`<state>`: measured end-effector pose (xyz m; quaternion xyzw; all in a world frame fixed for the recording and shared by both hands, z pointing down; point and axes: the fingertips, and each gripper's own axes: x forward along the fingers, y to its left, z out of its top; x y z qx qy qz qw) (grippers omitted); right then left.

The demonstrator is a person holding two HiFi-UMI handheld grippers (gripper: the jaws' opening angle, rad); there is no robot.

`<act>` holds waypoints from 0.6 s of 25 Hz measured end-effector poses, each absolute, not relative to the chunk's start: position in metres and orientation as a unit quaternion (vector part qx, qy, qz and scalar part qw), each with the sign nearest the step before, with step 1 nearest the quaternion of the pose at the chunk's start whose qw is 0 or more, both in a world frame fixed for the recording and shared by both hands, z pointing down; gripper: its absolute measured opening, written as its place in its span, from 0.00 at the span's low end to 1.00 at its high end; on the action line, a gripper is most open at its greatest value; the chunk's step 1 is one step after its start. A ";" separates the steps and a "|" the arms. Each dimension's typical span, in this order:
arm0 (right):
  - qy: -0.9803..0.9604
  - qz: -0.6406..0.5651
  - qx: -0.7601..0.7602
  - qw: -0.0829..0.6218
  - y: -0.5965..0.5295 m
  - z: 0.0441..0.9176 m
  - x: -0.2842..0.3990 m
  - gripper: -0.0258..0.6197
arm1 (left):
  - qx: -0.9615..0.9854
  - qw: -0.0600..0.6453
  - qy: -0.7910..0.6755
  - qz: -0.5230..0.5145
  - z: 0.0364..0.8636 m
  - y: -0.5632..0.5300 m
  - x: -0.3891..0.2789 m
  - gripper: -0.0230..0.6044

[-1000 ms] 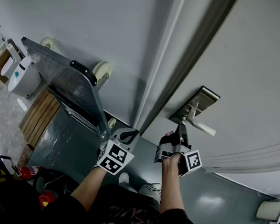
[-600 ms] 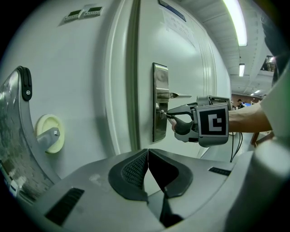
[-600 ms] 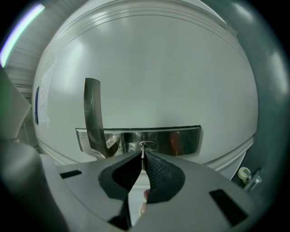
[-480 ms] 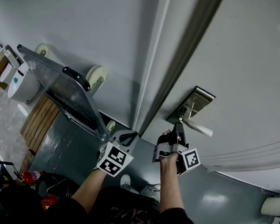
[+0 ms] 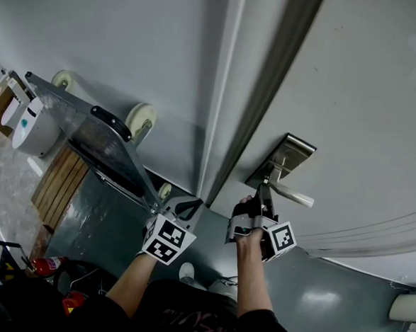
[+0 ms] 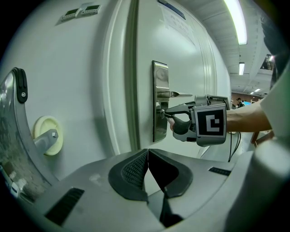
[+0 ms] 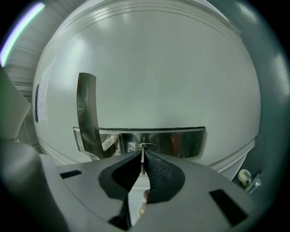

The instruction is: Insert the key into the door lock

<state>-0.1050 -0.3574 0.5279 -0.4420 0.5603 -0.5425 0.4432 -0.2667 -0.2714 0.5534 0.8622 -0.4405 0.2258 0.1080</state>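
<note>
A steel lock plate (image 5: 285, 157) with a lever handle (image 5: 295, 197) sits on the white door (image 5: 369, 102). My right gripper (image 5: 264, 189) points at the plate just below the handle. It is shut on a thin metal key (image 7: 143, 161). The key's tip is at the keyhole (image 7: 147, 147) in the lock plate (image 7: 181, 141); how far in it goes I cannot tell. In the left gripper view the right gripper (image 6: 166, 114) meets the lock plate (image 6: 159, 131) under the handle (image 6: 176, 94). My left gripper (image 6: 146, 156) hangs back lower left, shut and empty.
A metal platform trolley (image 5: 100, 138) with pale wheels (image 5: 141, 116) leans on the wall left of the door frame (image 5: 271, 81). A white appliance (image 5: 30, 125), wooden boards (image 5: 59, 176) and a red fire extinguisher (image 5: 42, 264) lie on the floor at left.
Both grippers keep their places at the door. Only the head view has shifted a little.
</note>
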 end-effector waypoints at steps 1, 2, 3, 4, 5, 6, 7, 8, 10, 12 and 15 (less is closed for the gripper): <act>0.561 -0.542 -0.442 0.442 -0.358 0.528 -0.105 0.16 | 0.862 0.108 -0.440 0.226 0.553 -0.272 -0.266 0.06; 0.563 -0.542 -0.442 0.441 -0.358 0.528 -0.105 0.16 | 0.862 0.108 -0.440 0.226 0.553 -0.272 -0.265 0.06; 0.565 -0.541 -0.442 0.439 -0.358 0.528 -0.106 0.16 | 0.863 0.108 -0.439 0.226 0.553 -0.271 -0.264 0.06; 0.566 -0.541 -0.443 0.436 -0.358 0.528 -0.105 0.16 | 0.863 0.107 -0.438 0.227 0.553 -0.271 -0.262 0.06; 0.568 -0.541 -0.443 0.434 -0.358 0.528 -0.105 0.16 | 0.864 0.106 -0.437 0.226 0.552 -0.270 -0.260 0.06; 0.569 -0.541 -0.442 0.433 -0.358 0.528 -0.105 0.16 | 0.865 0.107 -0.436 0.225 0.552 -0.270 -0.259 0.06; 0.571 -0.543 -0.441 0.431 -0.358 0.528 -0.105 0.16 | 0.866 0.108 -0.434 0.224 0.551 -0.269 -0.257 0.06; 0.573 -0.543 -0.440 0.428 -0.358 0.528 -0.105 0.16 | 0.868 0.111 -0.430 0.223 0.551 -0.268 -0.255 0.06; 0.581 -0.542 -0.440 0.419 -0.356 0.528 -0.106 0.16 | 0.870 0.114 -0.425 0.220 0.550 -0.264 -0.252 0.06; 0.588 -0.541 -0.438 0.413 -0.352 0.529 -0.106 0.21 | 0.870 0.110 -0.426 0.222 0.548 -0.262 -0.251 0.06; 0.599 -0.534 -0.435 0.409 -0.344 0.528 -0.104 0.29 | 0.871 0.105 -0.426 0.221 0.547 -0.260 -0.249 0.06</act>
